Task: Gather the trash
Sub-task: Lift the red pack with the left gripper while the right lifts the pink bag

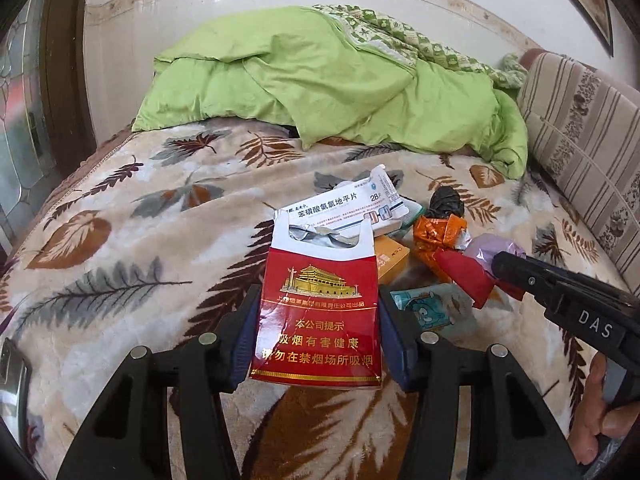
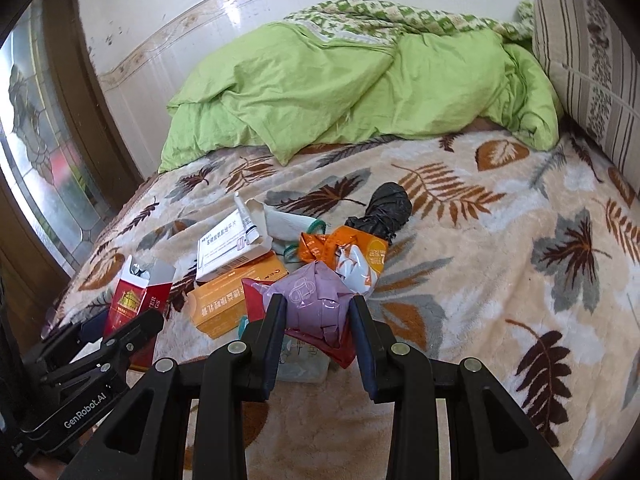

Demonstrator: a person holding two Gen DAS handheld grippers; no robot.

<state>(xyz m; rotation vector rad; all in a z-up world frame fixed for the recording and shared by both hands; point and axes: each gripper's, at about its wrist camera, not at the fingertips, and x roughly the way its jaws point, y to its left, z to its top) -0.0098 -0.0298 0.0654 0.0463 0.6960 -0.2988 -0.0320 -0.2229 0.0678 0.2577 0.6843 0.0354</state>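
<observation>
Here the left gripper (image 1: 318, 320) is clamped on the red pack (image 1: 318, 312), its long axis along the fingers. The right gripper (image 2: 318, 320) squeezes the purple-and-red wrapper wad (image 2: 316, 300) at the pile's near-right edge on the bed (image 2: 500, 280).

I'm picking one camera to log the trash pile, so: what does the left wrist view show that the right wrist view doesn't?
Only the left wrist view shows the red cigarette pack's printed front, clamped by the left hand-held gripper, and a blue cartoon wrapper. Only the right wrist view shows the lilac wrapper between the right hand-held gripper's fingers and the orange box's full length. Both show the white medicine box, the black bag and the green quilt.
</observation>
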